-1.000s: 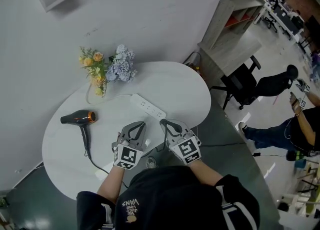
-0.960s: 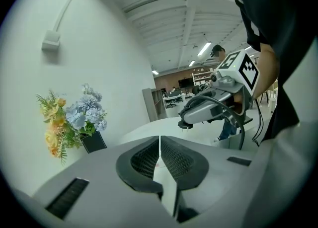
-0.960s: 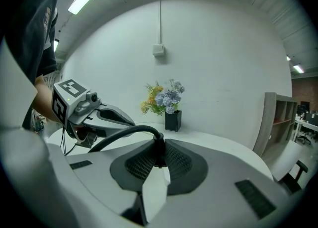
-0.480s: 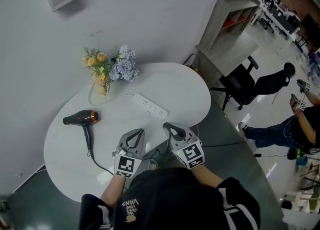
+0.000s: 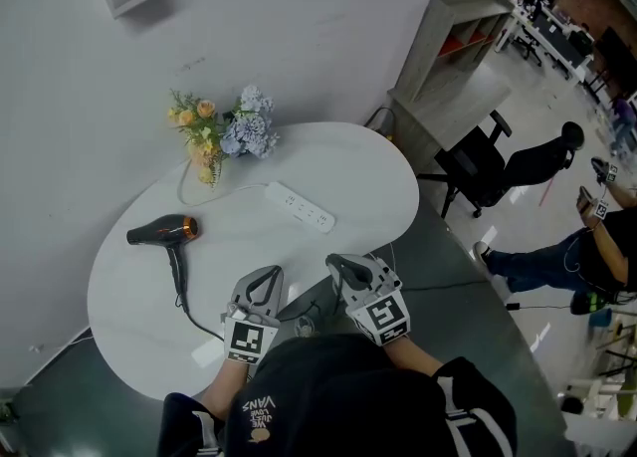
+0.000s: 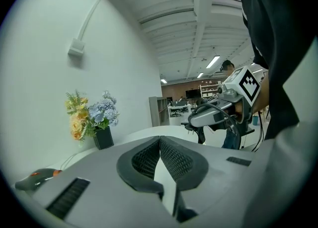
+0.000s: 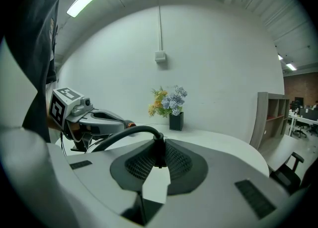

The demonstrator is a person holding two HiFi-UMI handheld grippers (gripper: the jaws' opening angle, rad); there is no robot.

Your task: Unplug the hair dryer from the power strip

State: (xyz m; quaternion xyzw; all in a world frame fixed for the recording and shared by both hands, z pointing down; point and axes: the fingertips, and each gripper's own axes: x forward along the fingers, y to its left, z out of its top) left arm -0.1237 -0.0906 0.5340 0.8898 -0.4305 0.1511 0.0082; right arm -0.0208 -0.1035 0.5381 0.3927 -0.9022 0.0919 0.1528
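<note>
Your left tool (image 5: 267,272) and right tool (image 5: 336,266) hang side by side over the near edge of the white oval desk (image 5: 368,186) in the head view. The black hair dryer with the copper ring (image 5: 161,234) lies near the desk's left edge, with its barrel running left to right, the nozzle leftward and the handle toward the near edge. The white power strip (image 5: 299,206) sits mid-desk, slanting from far left to near right, and no plug shows in it.

In the left gripper view, your left tool (image 6: 160,145) is closed on nothing.

In the right gripper view, your right tool (image 7: 159,161) is clamped on the black plug (image 7: 158,147), its cord (image 7: 119,135) arcing left. The unplugging looks done. Next, lay the plug on the desk and release it.
</note>
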